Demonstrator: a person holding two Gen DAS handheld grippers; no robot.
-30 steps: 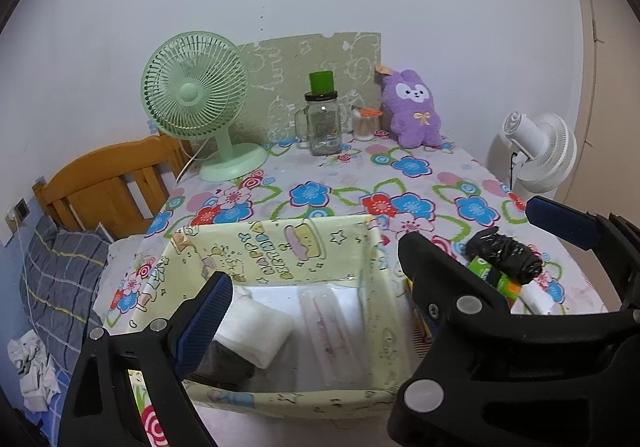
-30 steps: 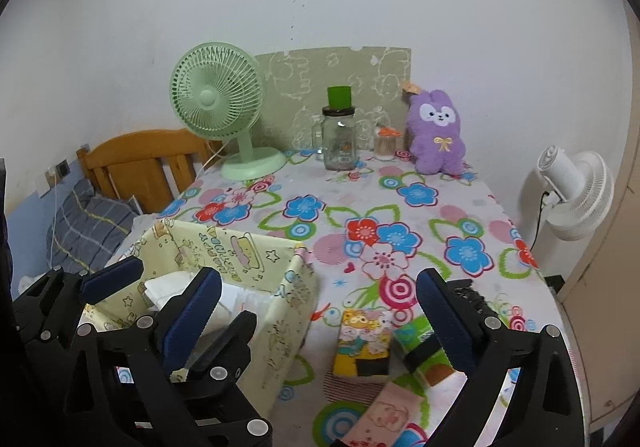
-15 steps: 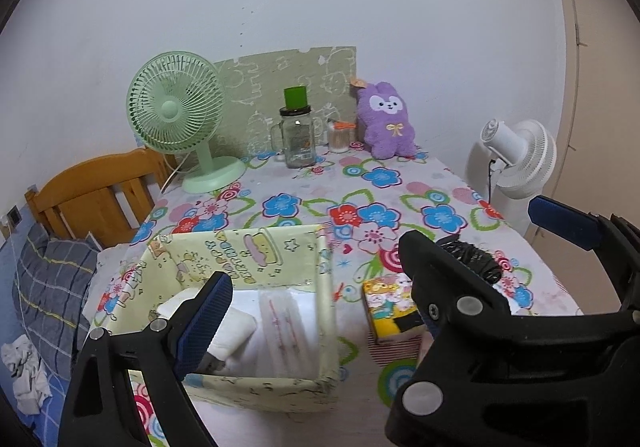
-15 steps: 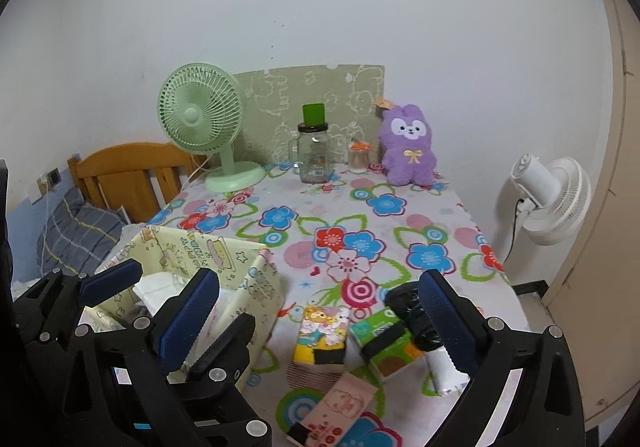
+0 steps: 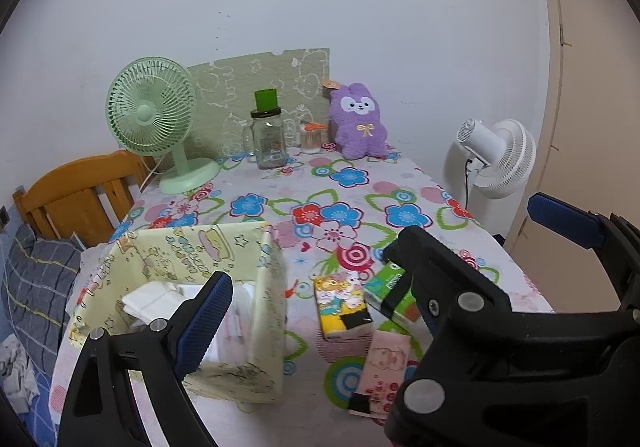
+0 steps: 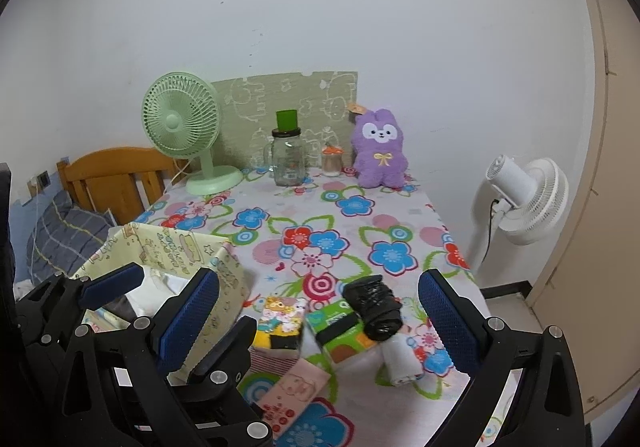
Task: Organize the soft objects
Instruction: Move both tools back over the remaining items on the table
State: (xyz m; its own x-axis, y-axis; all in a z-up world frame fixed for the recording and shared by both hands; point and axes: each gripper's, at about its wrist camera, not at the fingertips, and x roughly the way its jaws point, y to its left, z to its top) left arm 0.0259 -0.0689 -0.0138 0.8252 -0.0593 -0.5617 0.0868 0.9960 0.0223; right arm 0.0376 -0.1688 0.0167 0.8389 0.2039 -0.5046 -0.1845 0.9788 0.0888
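Observation:
A pale yellow fabric box stands at the table's front left with white folded items inside. Right of it lie a yellow tissue pack, a green tissue pack, a black bag roll, a white roll and a pink packet. My left gripper is open and empty above the box's front right corner. My right gripper is open and empty over the packs; the left gripper shows in its view.
At the back of the flowered table stand a green desk fan, a glass jar with a green lid, a small jar and a purple plush rabbit. A white floor fan stands right, a wooden bed left.
Both grippers have pulled back and up from the box. The view widened and the packs to the right of the box came into sight. Both stayed open.

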